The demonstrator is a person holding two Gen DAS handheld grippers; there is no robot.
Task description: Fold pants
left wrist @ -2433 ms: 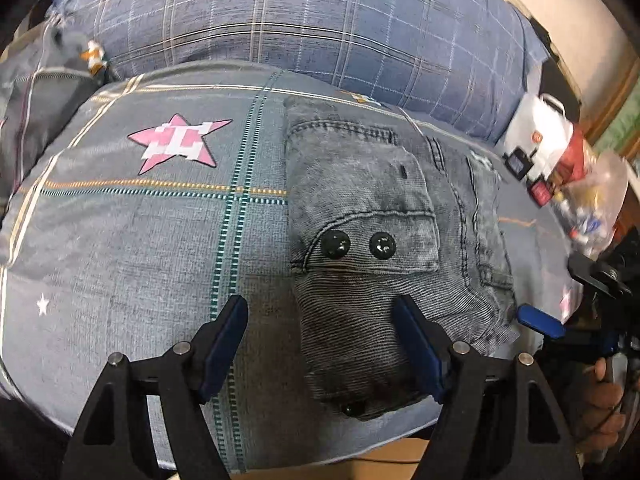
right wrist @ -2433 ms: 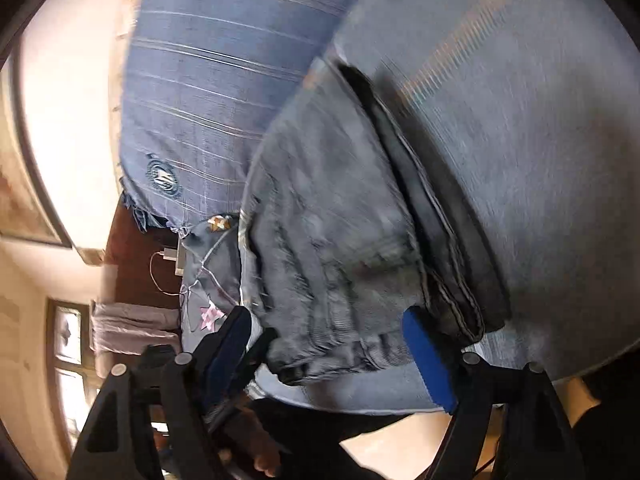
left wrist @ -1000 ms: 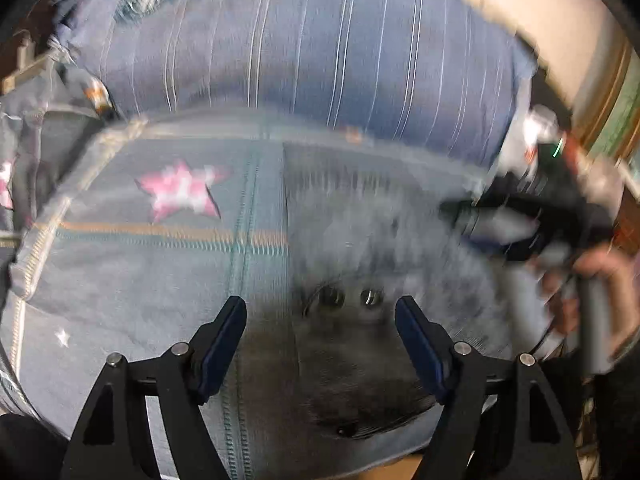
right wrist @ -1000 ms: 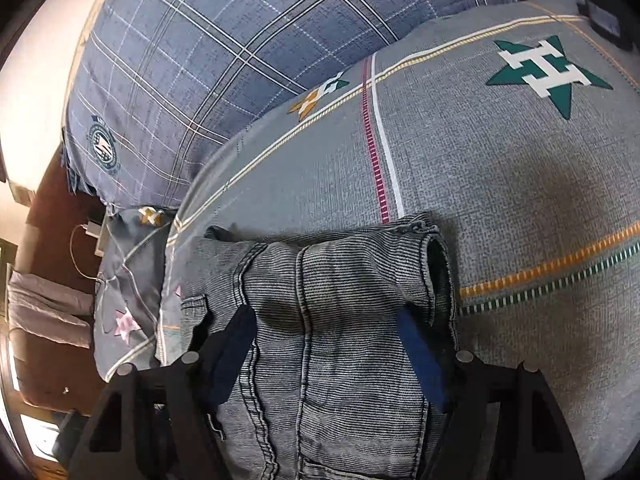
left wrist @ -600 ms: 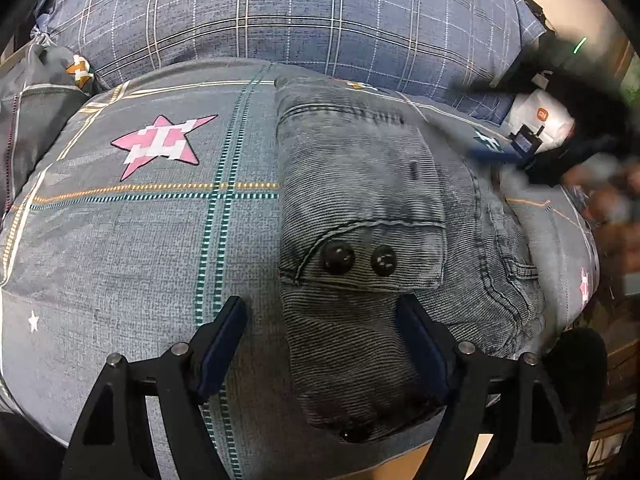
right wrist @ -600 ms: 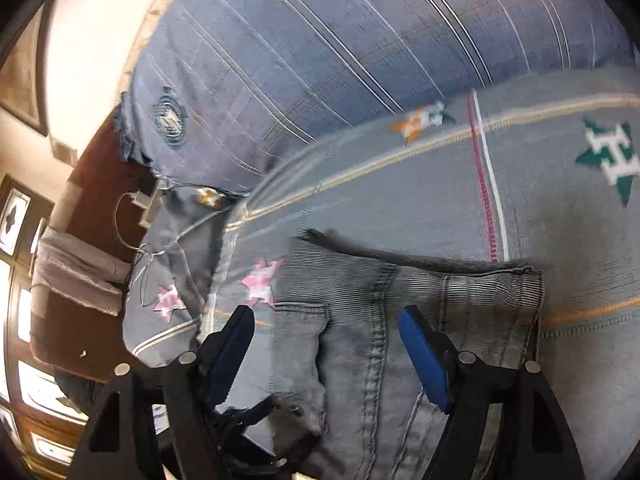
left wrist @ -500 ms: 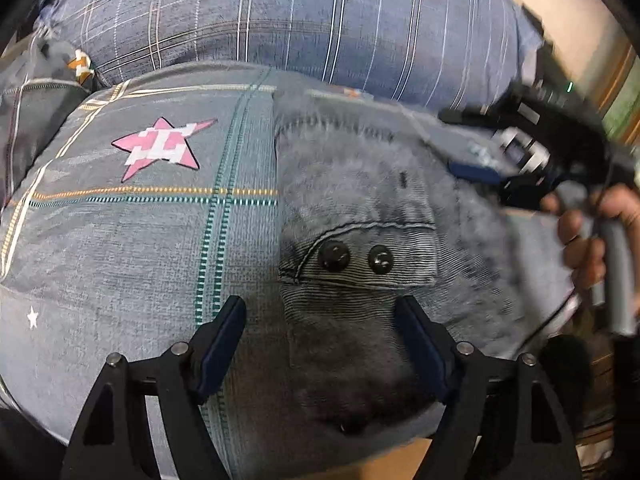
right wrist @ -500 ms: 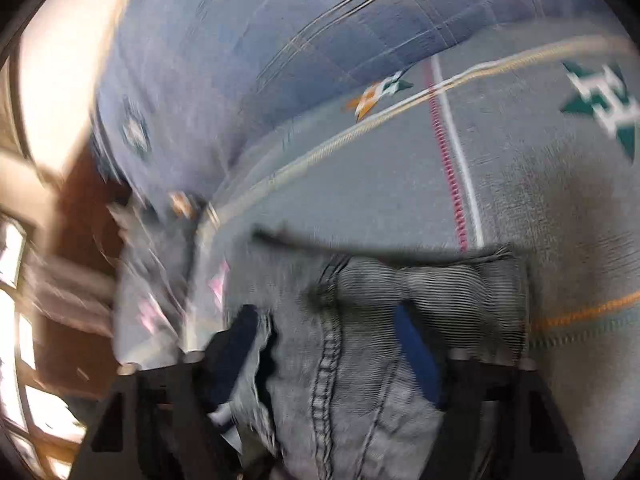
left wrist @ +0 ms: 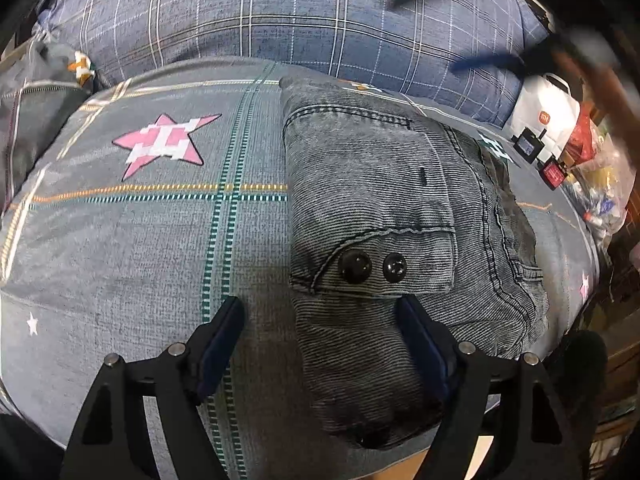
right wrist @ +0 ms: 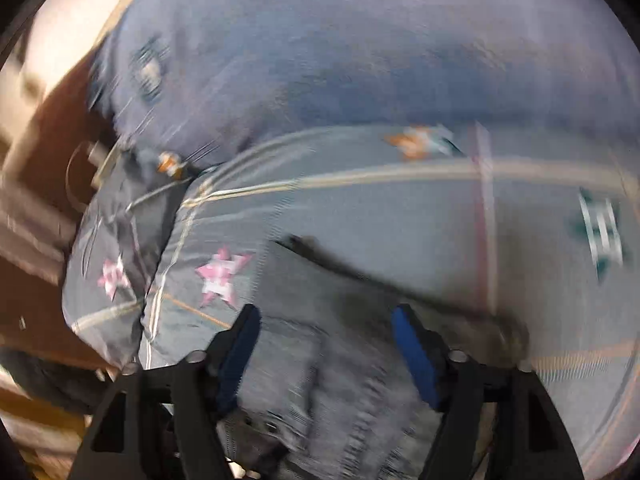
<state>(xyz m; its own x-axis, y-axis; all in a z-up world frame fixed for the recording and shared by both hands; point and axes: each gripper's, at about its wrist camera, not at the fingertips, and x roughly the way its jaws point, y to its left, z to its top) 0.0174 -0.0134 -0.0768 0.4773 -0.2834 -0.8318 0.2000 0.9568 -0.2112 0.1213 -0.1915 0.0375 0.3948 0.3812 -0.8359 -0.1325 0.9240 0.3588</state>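
Observation:
The grey denim pants (left wrist: 392, 216) lie folded into a compact bundle on the grey patterned bedspread (left wrist: 140, 240), a pocket flap with two black snaps on top. My left gripper (left wrist: 320, 320) is open and empty, low over the near end of the bundle, fingers straddling its left edge. My right gripper (right wrist: 326, 328) is open and empty, held above the pants (right wrist: 340, 360); this view is motion-blurred. The right gripper also shows as a dark blur at the top right of the left wrist view (left wrist: 500, 60).
A blue plaid pillow (left wrist: 300, 12) lies along the far side of the bed. A white paper bag (left wrist: 548, 116) and small packets stand at the right beyond the bed. A second grey pillow (right wrist: 108, 248) lies at the left. The bed's near edge is just under my left gripper.
The right gripper has swung over and above the pants and is still moving fast. The left gripper has stayed nearly still, open. The pants have not moved.

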